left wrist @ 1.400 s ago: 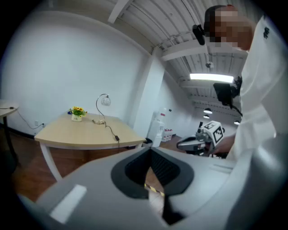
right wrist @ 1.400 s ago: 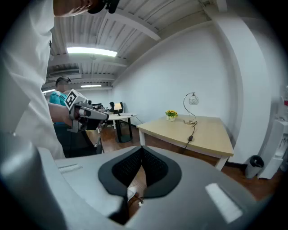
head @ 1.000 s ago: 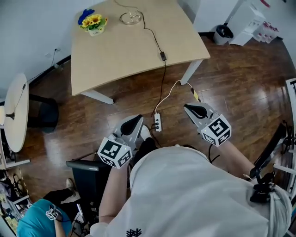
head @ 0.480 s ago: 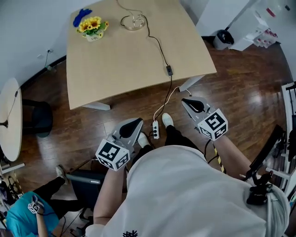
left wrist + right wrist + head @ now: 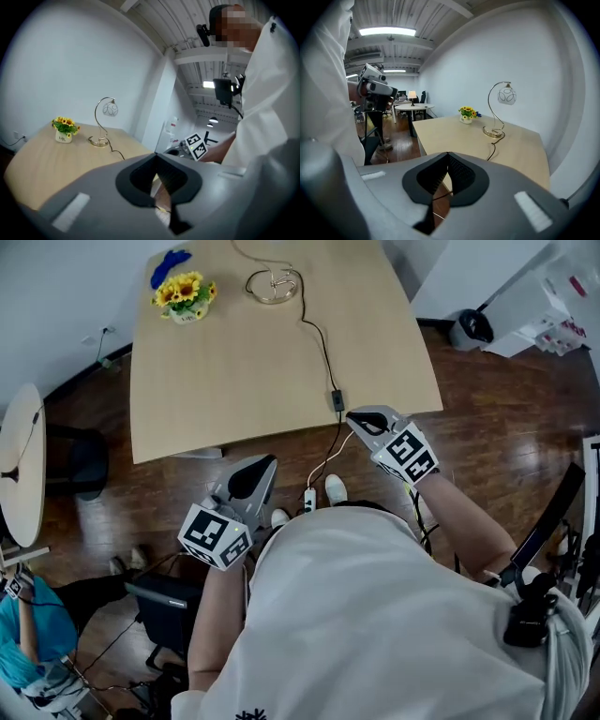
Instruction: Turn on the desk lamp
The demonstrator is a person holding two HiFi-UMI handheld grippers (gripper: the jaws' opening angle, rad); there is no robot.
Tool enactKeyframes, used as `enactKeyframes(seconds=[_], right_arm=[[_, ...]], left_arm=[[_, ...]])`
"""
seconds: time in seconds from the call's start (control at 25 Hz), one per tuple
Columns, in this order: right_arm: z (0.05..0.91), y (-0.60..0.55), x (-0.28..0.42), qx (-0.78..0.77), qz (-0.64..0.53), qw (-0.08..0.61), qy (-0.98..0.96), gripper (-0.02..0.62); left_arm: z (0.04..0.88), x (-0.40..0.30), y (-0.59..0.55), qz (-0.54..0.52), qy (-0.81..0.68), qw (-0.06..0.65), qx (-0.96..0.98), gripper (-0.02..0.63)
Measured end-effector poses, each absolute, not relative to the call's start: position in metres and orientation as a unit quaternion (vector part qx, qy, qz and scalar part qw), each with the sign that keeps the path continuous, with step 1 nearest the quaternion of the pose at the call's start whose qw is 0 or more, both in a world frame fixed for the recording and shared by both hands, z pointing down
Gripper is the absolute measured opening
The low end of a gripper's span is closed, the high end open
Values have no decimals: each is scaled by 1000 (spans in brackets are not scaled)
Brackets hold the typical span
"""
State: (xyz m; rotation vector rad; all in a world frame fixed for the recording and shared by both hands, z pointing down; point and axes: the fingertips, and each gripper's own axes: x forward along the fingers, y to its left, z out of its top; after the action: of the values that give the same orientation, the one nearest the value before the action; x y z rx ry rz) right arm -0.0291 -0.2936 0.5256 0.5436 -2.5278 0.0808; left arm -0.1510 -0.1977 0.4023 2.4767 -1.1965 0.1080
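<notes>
The desk lamp, a curved gold stem with a glass globe shade, stands unlit at the far side of the wooden table. Its black cord runs forward to an inline switch near the table's front edge. My right gripper hovers shut and empty just right of that switch. Lower left, my left gripper is shut and empty over the floor in front of the table. The lamp shows in the left gripper view beyond the left gripper. The right gripper faces the lamp.
A pot of sunflowers stands left of the lamp. A white power strip lies on the floor by my feet. A round table and black chair are at left, a bin at upper right, a person lower left.
I have stepped closer to the table. Both grippers moved forward; the right one went from over the floor to the table's front edge beside the cord switch.
</notes>
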Motion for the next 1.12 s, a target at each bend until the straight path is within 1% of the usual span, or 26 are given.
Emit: enactKeyframes(seconds=[0.52, 0.96, 1.12], right_arm=[[600, -337, -55, 135, 30, 322, -937, 3], [658, -354, -50, 117, 37, 371, -920, 3], [663, -353, -52, 115, 43, 376, -918, 3]], left_arm=[[409, -169, -205, 58, -492, 215, 841, 18], [411, -173, -202, 65, -516, 224, 824, 18], [412, -171, -200, 66, -519, 227, 821, 18]])
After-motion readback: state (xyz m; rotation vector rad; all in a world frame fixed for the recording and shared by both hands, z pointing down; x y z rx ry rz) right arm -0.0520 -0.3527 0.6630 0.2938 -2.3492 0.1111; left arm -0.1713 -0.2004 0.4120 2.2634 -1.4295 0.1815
